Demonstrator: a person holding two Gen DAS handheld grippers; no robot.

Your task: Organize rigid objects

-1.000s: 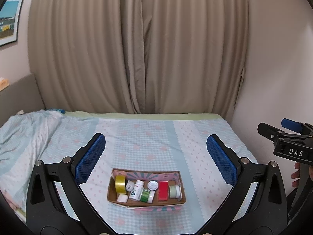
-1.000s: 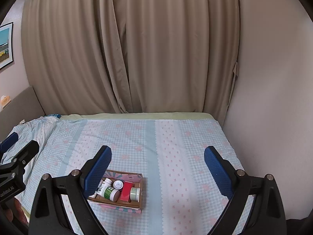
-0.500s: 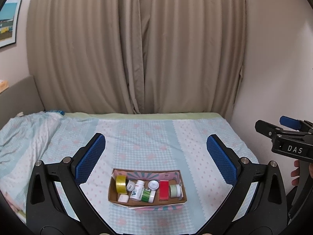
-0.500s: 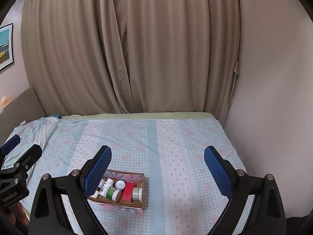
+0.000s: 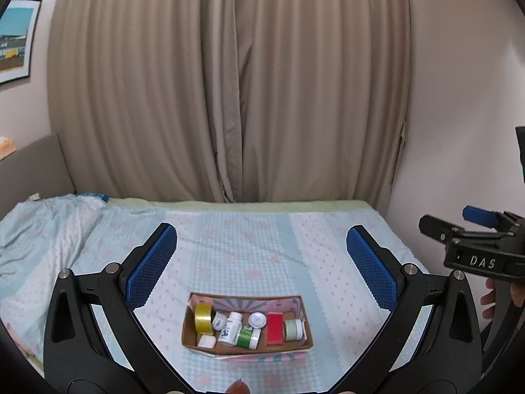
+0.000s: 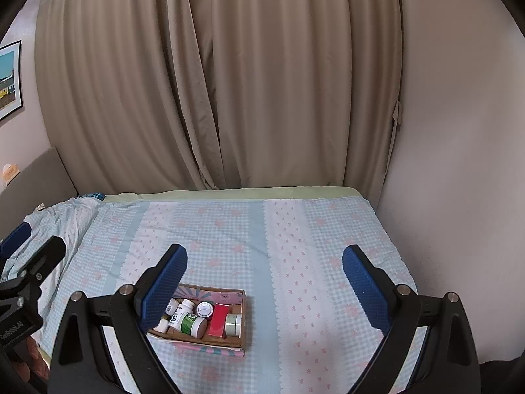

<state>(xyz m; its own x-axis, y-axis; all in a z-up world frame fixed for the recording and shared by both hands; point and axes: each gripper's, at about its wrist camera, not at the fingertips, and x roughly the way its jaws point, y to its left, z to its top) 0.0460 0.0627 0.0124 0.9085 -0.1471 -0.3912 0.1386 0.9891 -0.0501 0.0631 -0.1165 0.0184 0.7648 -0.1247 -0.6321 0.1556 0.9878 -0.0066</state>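
A shallow cardboard box [image 5: 193,339] [image 6: 242,305] lies on the bed and holds several small things: a yellow tape roll [image 5: 203,319], a white bottle [image 5: 231,327], a green-labelled bottle [image 5: 247,336] [image 6: 193,323], a round white lid [image 5: 257,320], a red box [image 5: 274,328] [image 6: 218,323] and a pale green jar [image 5: 293,329] [image 6: 233,324]. My left gripper [image 5: 261,252] hovers open above and before the box, nothing between its blue pads. My right gripper [image 6: 264,274] is open too, to the right of the box, which its left finger partly covers.
The bed [image 5: 249,229] has a light blue checked sheet with a crumpled quilt [image 5: 42,229] at its left. Beige curtains [image 5: 229,82] hang behind it and a wall [image 6: 459,164] runs along its right side. A framed picture [image 5: 14,39] hangs far left.
The left wrist view has shifted slightly, so the box and bed sit a little lower in it. The right gripper appears still and both stay open.
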